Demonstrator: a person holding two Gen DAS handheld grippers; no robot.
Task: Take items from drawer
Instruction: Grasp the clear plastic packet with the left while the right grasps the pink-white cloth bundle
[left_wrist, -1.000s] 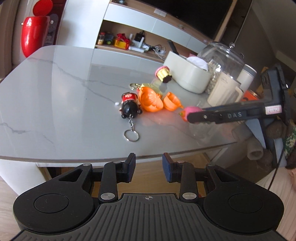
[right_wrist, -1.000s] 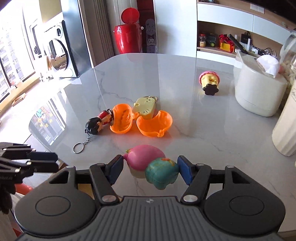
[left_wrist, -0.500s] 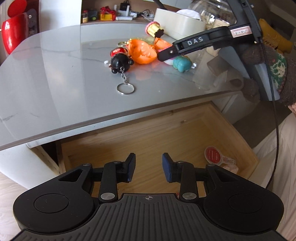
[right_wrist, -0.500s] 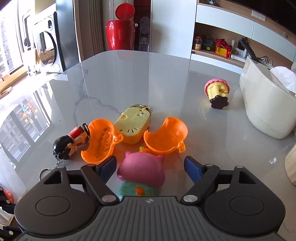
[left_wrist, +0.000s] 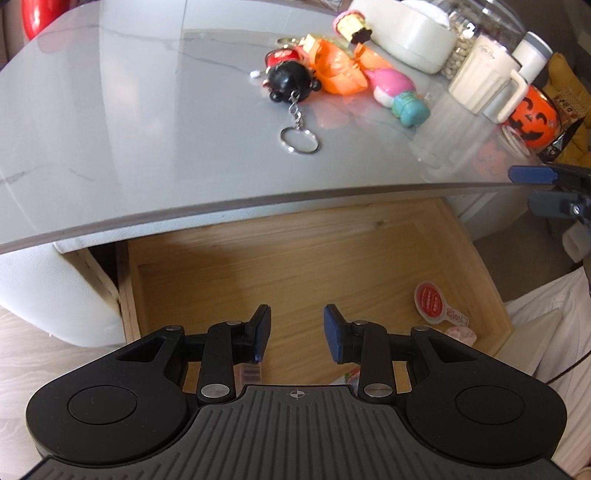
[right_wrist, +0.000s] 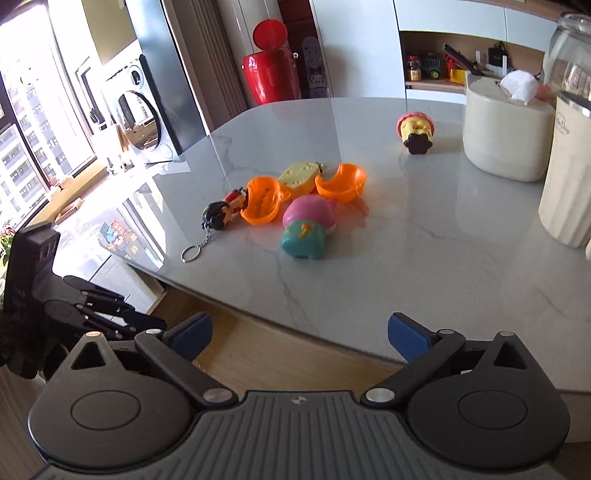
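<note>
The wooden drawer (left_wrist: 295, 266) stands pulled out under the marble table's edge (left_wrist: 258, 203). My left gripper (left_wrist: 297, 332) hovers open above the drawer floor, holding nothing. A red-and-white round packet (left_wrist: 430, 302) and a pink item (left_wrist: 461, 334) lie in the drawer's right front corner. On the table lie a pink-and-teal toy (right_wrist: 306, 229), two orange shell halves (right_wrist: 262, 203), a yellow toy (right_wrist: 299, 177) and a black-haired keychain doll (right_wrist: 218, 214). My right gripper (right_wrist: 299, 330) is wide open and empty at the table's edge, back from the pink-and-teal toy.
A cream jug (right_wrist: 569, 170), a tissue box (right_wrist: 506, 136) and a small pink-capped figure (right_wrist: 415, 129) stand on the table's right side. An orange pumpkin bucket (left_wrist: 532, 118) sits at the right edge. A person's white clothing (left_wrist: 546, 332) is beside the drawer.
My right gripper let go of the pink-and-teal toy on the table, opened wide and drew back. My left gripper dipped from the tabletop down over the drawer.
</note>
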